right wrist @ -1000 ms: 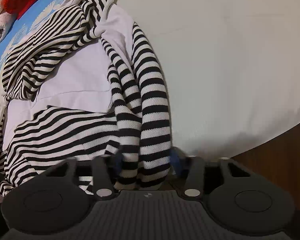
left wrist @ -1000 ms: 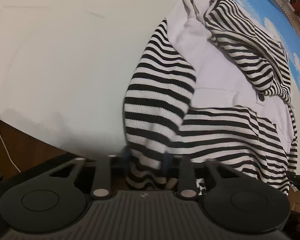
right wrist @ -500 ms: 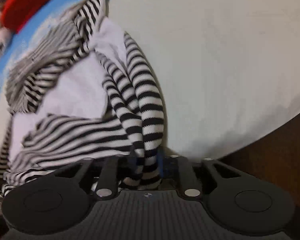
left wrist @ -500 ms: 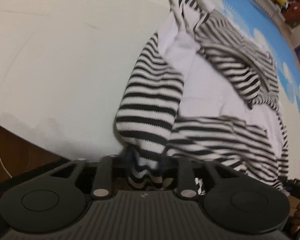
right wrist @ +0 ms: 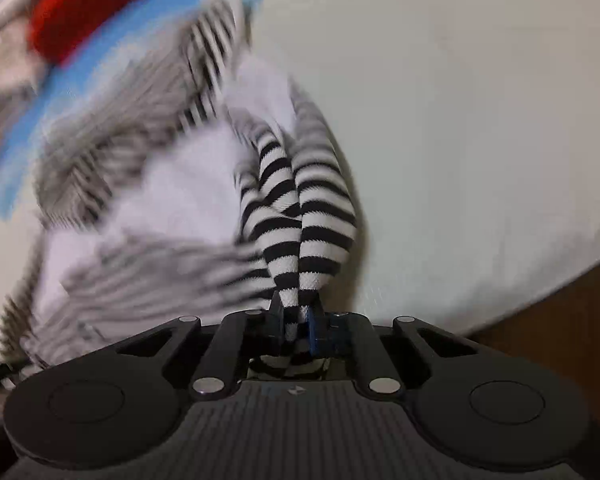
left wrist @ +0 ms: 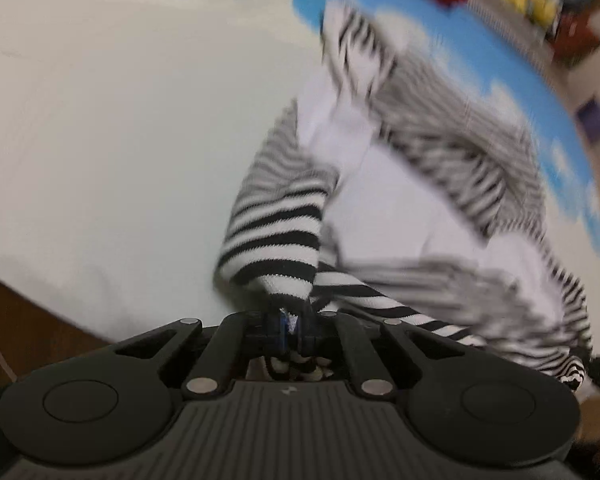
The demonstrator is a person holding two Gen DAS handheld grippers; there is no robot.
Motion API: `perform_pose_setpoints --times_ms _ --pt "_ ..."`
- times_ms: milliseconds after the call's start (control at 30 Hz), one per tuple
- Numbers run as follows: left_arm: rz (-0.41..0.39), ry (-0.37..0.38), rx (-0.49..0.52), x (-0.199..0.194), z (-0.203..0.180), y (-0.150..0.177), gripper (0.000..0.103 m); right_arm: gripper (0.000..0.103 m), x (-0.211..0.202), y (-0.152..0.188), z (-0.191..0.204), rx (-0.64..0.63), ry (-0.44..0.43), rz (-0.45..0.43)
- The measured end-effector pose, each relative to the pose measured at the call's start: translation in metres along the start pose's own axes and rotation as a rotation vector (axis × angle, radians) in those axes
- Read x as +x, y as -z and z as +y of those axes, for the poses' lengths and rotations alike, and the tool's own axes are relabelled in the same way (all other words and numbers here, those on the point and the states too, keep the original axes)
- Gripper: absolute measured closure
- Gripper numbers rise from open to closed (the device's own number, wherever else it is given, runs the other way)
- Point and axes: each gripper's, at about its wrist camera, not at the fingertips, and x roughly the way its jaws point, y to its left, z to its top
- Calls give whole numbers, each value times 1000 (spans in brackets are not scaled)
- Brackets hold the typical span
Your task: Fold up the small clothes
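Left wrist view: my left gripper pinches the black-and-white striped knit garment on the pale bedsheet. Right gripper likewise clamped. I judge: lift both evenly, keep the hem taut.

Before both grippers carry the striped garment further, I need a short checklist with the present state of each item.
1. Left gripper shut on the striped garment: ok.
2. Right gripper shut on the same garment: ok.
3. Enough fabric in each grip: ok, the striped cloth passes between the fingers in both views.
4. Garment body flat and untwisted: cannot tell, it is blurred by motion.
5. Pale sheet beside the garment bare for laying it down: ok.
6. Red item apart from the garment: ok.
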Motion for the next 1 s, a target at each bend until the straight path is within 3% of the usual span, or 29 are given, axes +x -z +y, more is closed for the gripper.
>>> perform_pose_setpoints --times_ms 67,167,233,300,533,567,600,667,800,1000 --pt "-10 15 -27 -2 3 -2 97 93 -6 -3 -6 40 -5 -36" --pt "105 -11 -24 14 5 2 93 91 12 0 -12 52 59 76" --pt "155 -42 7 24 1 6 84 82 25 6 -9 16 113 156" --pt "163 -64 40 27 -2 9 79 71 29 12 -3 -38 143 172" --pt "170 -79 47 29 -2 12 77 71 30 14 -2 -69 142 182" --pt "168 -81 55 28 -3 13 77 73 29 13 -3 -67 137 182" --pt "166 -81 60 31 -5 12 78 84 29 13 -3 -65 126 181" --pt "149 -63 55 30 -6 12 96 93 26 12 -2 -60 106 159" --pt "65 -31 70 13 -12 10 97 95 10 7 -2 -32 66 74" --pt "-60 43 171 -36 -30 1 97 96 -31 -7 2 -26 -52 -63"
